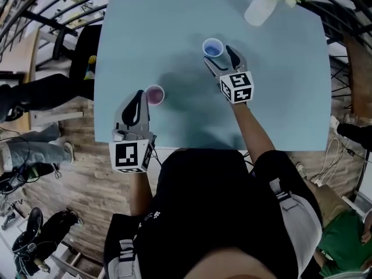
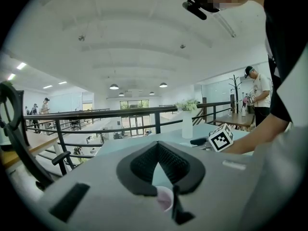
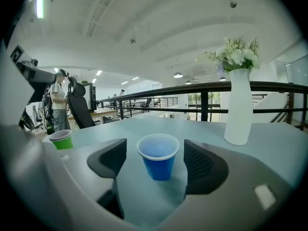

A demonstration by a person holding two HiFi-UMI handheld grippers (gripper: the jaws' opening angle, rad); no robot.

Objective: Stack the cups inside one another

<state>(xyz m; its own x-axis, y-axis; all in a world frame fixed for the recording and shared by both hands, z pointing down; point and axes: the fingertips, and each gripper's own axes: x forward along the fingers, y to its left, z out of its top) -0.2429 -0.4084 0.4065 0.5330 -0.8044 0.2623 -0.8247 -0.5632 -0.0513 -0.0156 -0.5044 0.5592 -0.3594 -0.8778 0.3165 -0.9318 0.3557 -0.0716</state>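
A blue cup [image 1: 213,48] stands upright on the light blue table [image 1: 279,97], towards the far side. My right gripper [image 1: 222,60] is open just behind it. In the right gripper view the blue cup [image 3: 158,156] sits between the two spread pads [image 3: 198,165], touching neither. A second cup, pink inside [image 1: 154,94], stands near the table's left front; the right gripper view shows it green-walled with a pale rim [image 3: 61,139]. My left gripper [image 1: 139,96] hovers beside this cup with its fingertips together and nothing between them. Its own view shows only a pink rim [image 2: 164,197] low in the gap.
A white vase [image 1: 260,7] with white flowers stands at the table's far right corner, behind the blue cup [image 3: 239,107]. A black railing runs past the far edge. The near table edge lies against the person's body. A chair and people are off to the left.
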